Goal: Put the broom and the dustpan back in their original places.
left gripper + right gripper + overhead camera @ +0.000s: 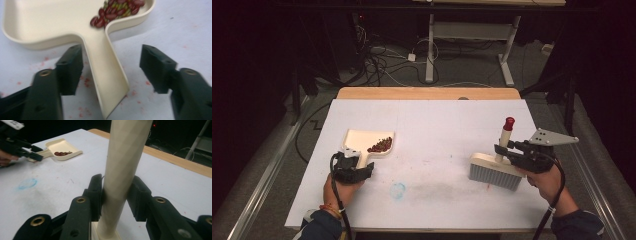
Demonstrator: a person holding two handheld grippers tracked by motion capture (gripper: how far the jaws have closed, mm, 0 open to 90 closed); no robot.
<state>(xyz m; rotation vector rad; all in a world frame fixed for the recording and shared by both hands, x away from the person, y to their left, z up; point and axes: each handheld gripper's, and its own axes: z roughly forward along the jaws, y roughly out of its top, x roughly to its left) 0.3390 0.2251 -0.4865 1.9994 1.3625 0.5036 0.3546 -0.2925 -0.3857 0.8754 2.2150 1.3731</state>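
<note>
The left gripper's point(111, 71) fingers point(70, 67) stand apart, released, on either side of the cream dustpan's point(50, 22) handle point(107, 75); whether the left-hand one touches it I cannot tell. The pan lies flat on the desk point(437, 125) toward its left edge, with a small heap of dark red beans point(115, 12) in the corner of its tray nearest the desk's middle. Faint red specks mark the white surface around the handle.

The right gripper's point(115, 195) fingers point(96, 192) are clenched on the cream handle of the brush point(125, 157), low on the shaft. In the high view the brush point(494, 170) stands with its grey bristles down on the desk toward the right edge, its handle tilted and capped in red. A pale blue ring-shaped stain point(398, 190) sits near the front edge, between the two hands.
</note>
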